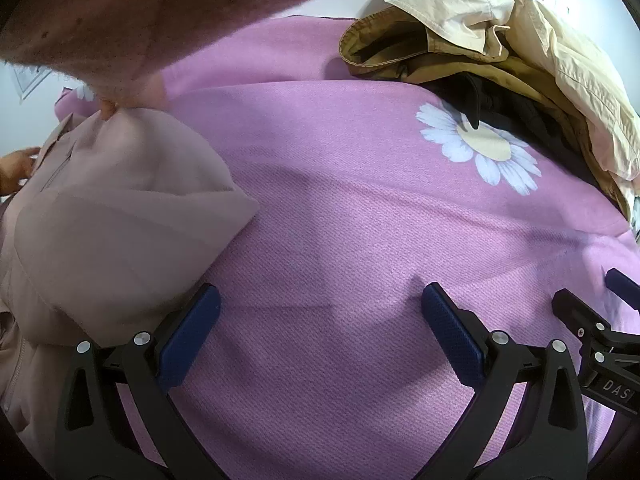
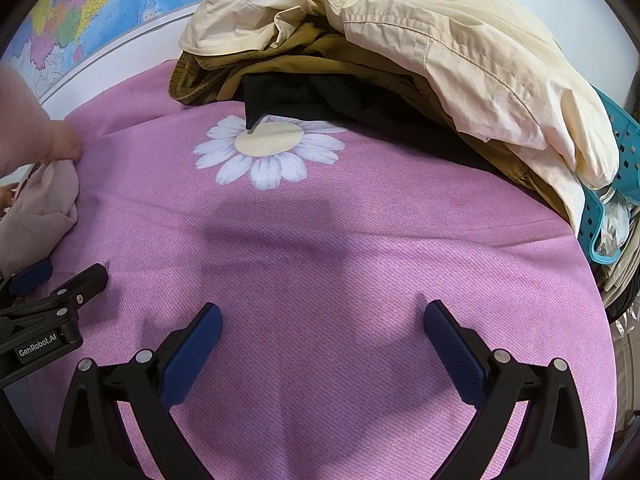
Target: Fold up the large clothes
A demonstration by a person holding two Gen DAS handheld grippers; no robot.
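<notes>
A dusty-pink garment (image 1: 120, 216) lies folded at the left of the pink bed cover (image 1: 340, 220); a person's bare hand (image 1: 116, 96) pinches its far edge. It shows at the left edge of the right wrist view (image 2: 44, 204). My left gripper (image 1: 320, 308) is open and empty, its left finger (image 1: 192, 332) touching or just beside the garment's near edge. My right gripper (image 2: 322, 324) is open and empty over bare cover. Each gripper shows in the other's view, the right one (image 1: 600, 320), the left one (image 2: 60, 280).
A pile of clothes, cream jacket (image 2: 460, 52) over olive and black garments (image 2: 320, 96), sits at the back right, also in the left wrist view (image 1: 500, 40). A white daisy print (image 2: 268, 148) marks the cover. A teal basket (image 2: 612, 184) stands right. A map (image 2: 100, 8) hangs behind.
</notes>
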